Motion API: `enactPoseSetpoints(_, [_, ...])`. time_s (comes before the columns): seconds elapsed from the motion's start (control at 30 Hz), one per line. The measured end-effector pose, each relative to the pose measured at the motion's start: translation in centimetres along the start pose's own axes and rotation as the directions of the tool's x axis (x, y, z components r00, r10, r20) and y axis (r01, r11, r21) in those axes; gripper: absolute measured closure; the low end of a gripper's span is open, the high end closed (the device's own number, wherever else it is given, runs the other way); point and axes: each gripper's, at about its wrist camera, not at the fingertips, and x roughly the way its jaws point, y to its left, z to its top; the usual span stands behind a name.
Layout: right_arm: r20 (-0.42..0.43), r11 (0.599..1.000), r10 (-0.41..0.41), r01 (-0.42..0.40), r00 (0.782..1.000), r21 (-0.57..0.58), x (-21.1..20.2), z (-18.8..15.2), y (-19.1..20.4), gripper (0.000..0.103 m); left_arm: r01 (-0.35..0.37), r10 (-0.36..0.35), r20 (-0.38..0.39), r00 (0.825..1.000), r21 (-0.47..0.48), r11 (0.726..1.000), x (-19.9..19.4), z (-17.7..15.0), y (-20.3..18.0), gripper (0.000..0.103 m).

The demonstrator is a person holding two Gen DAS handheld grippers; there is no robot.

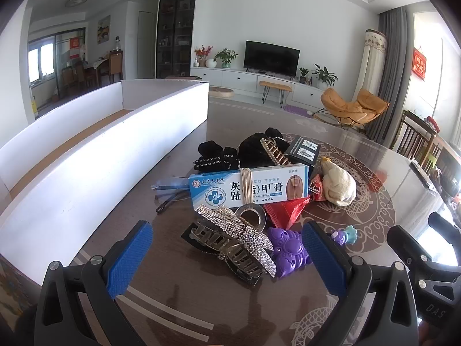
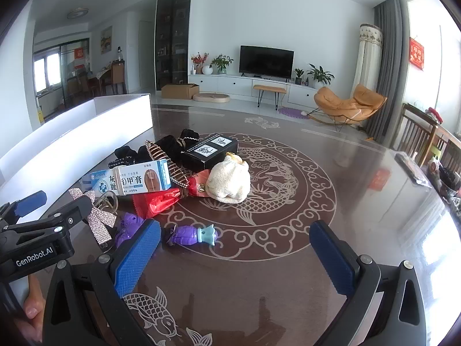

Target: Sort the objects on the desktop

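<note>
A pile of small objects lies on the brown patterned table. In the left wrist view my left gripper is open, its blue pads either side of a rhinestone bow hair claw and a purple toy. Behind them lie a blue-and-white cream box, a red packet, a cream knitted pouch, black hair accessories and a black box. My right gripper is open and empty, just right of a small purple-and-teal toy. The pouch and cream box also show in the right wrist view.
A long white open tray with a brown bottom stands along the table's left side. Clear glasses lie next to it. A metal ring sits behind the bow. The table's right edge holds dark clutter; chairs stand beyond.
</note>
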Motion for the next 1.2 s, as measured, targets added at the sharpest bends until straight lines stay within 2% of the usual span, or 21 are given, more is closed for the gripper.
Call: enactPoseSetpoints(1.2, [-0.013, 1.000, 0.018, -0.018, 1.000, -0.004, 0.24, -0.42, 0.57, 0.000, 0.000, 0.000, -0.006, 1.000, -0.004, 1.000, 0.07, -0.09, 0.05, 0.000])
